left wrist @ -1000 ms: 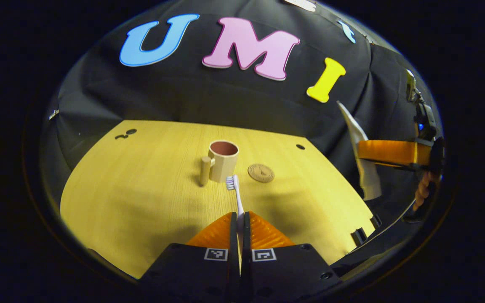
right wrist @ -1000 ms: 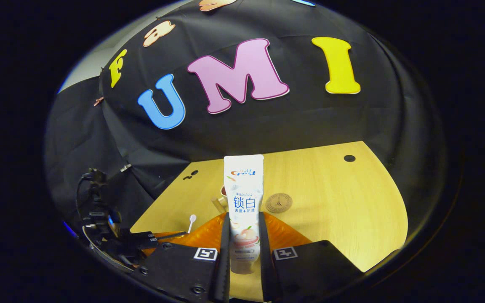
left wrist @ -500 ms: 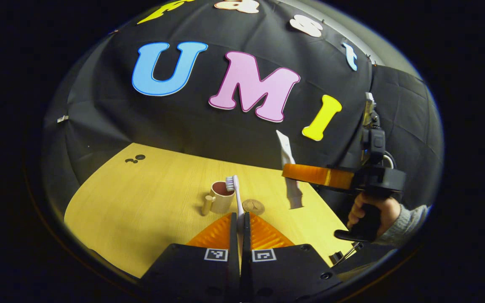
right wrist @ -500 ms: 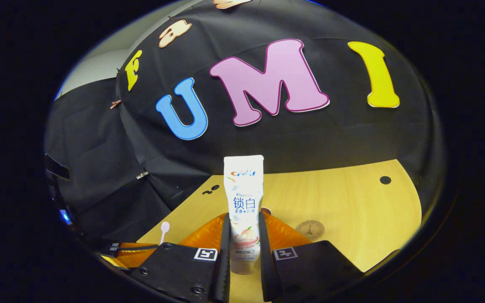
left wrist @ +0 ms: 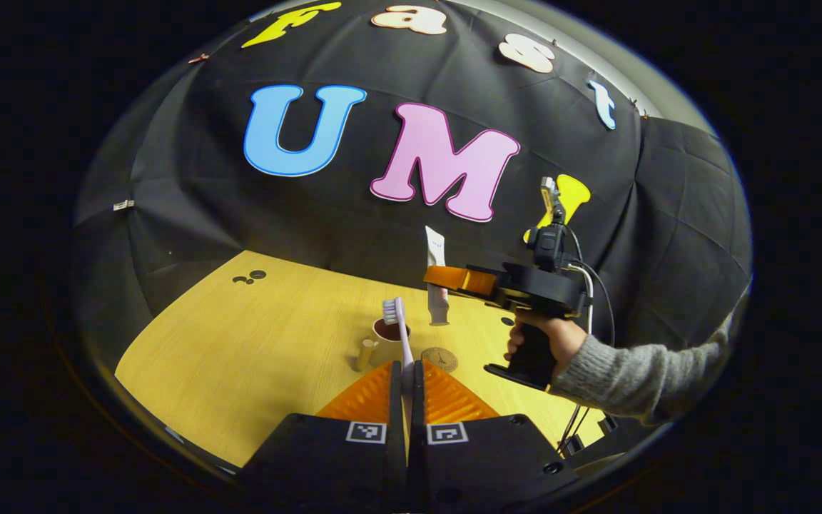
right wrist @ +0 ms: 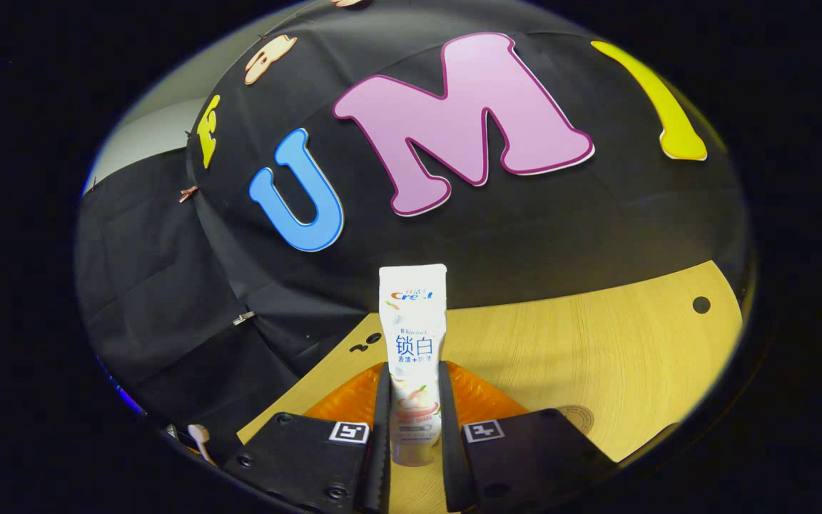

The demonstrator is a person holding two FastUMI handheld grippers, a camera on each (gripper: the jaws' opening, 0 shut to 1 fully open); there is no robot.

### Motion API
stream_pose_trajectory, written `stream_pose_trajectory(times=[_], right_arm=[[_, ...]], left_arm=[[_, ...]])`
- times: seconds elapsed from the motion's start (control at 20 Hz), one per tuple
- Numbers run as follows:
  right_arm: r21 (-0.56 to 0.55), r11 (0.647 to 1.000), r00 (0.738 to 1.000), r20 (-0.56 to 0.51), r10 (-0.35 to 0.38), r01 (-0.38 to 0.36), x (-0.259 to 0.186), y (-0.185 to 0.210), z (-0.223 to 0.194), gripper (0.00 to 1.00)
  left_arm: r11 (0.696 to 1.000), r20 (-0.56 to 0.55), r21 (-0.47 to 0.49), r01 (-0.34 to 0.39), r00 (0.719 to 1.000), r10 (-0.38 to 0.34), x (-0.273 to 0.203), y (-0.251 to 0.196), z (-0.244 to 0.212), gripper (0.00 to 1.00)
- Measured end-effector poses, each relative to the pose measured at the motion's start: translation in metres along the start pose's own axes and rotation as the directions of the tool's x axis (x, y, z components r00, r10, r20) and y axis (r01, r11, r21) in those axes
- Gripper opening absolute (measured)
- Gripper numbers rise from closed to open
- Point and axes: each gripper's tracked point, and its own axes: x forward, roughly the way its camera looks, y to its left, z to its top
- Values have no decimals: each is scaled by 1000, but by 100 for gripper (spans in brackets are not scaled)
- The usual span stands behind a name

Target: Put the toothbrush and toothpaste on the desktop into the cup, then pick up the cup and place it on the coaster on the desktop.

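Observation:
My left gripper [left wrist: 406,365] is shut on a white toothbrush [left wrist: 398,321], whose bristle head points forward and overlaps the cup in the left gripper view. The beige cup [left wrist: 381,344], dark inside and with a wooden handle, stands on the yellow table [left wrist: 240,343]. A round brown coaster [left wrist: 439,358] lies just right of it. My right gripper [left wrist: 431,275], held by a hand [left wrist: 546,343], hovers above and slightly right of the cup, shut on a white toothpaste tube [left wrist: 437,250] hanging cap down. In the right gripper view the tube [right wrist: 412,335] stands upright between my right gripper's [right wrist: 412,368] fingers, and the coaster's edge [right wrist: 575,417] peeks out at lower right.
Black cloth walls close in behind the table. Small dark holes mark the tabletop [left wrist: 250,276] [right wrist: 701,305]. A grey sleeve [left wrist: 639,378] reaches in from the right. The toothbrush head [right wrist: 197,435] appears at the lower left of the right gripper view.
The right gripper has carried the toothpaste leftward to hover near the cup. The left gripper has drawn back, so the cup and coaster look smaller. Both grips are unchanged.

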Motion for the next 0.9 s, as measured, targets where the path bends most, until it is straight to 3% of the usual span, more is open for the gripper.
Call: stream_pose_trajectory(times=[0.4,0.7,0.75,0.8,0.9], right_arm=[[3,1000,999,-46,-22,22,72,-19,-34,33],[-111,993,994,-96,-61,50,92,-28,-67,33],[-130,990,993,-104,-61,47,94,-28,-71,28],[-150,988,992,-111,-65,48,97,-29,-75,33],[-191,980,989,-118,-86,62,99,-32,-82,33]], left_arm=[[997,-13,-16,-76,997,76,-21,17,-5,6],[992,-36,-30,-119,992,118,-32,39,-11,6],[992,-36,-33,-121,992,120,-33,40,-11,6],[992,-38,-37,-123,992,122,-33,42,-10,7],[992,-40,-38,-123,992,121,-33,45,-9,6]])
